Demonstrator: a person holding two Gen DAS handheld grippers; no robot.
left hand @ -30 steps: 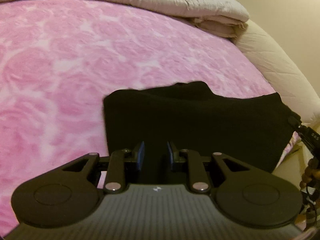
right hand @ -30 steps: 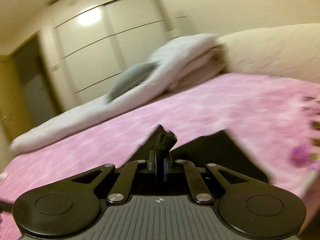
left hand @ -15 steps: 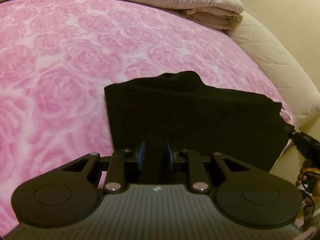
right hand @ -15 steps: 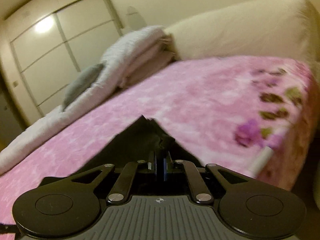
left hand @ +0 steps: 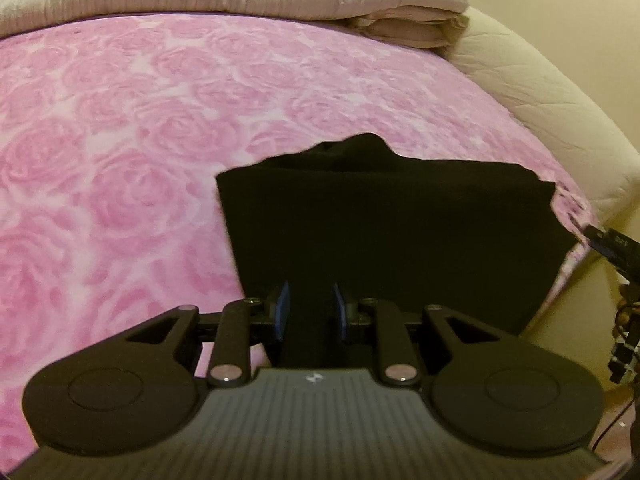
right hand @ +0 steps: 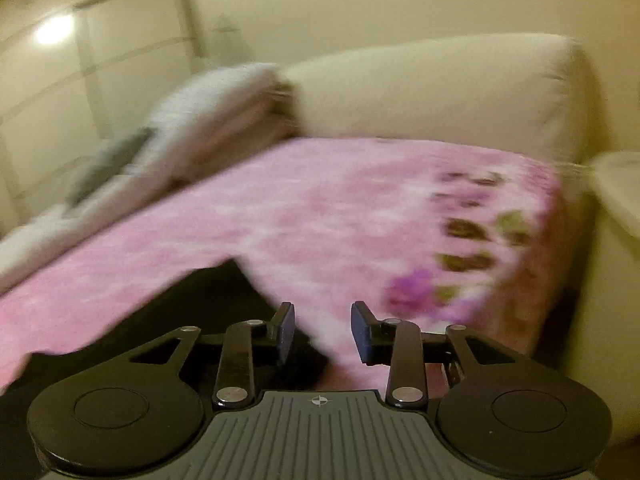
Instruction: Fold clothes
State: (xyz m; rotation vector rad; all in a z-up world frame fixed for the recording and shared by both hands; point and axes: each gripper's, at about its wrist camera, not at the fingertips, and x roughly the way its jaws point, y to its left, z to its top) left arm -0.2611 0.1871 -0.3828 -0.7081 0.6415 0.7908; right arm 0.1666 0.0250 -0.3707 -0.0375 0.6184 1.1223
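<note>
Lying flat on the pink rose blanket [left hand: 120, 128] of the bed, the black garment [left hand: 392, 232] shows as a compact dark rectangle near the bed's right edge, w/ 1 hump of cloth poking up along its far side. That shape fits 2 readings: a fold just laid down w/ more to come, or a piece already folded.

The left gripper [left hand: 309, 312] has its blue pads slightly apart, w/ dark cloth running between them; whether they pinch it or only straddle it can't be told from this view. The right gripper [right hand: 323, 332] stands apart and empty over blanket, just beside the garment's corner; its view is motion-blurred, so the exact gap is prob. unreliable.

Risks from here:
- If the left gripper does catch cloth, pulling it away would drag the top layer and skew the edges.
- The far hump suggests bunched layers; pressing or folding over it would lock in a lumpy crease.
- The garment sits close to the bed edge; a tug that way could slide it off.
- Black on black hides layer edges, so a grab may take 1 layer too few.
</note>
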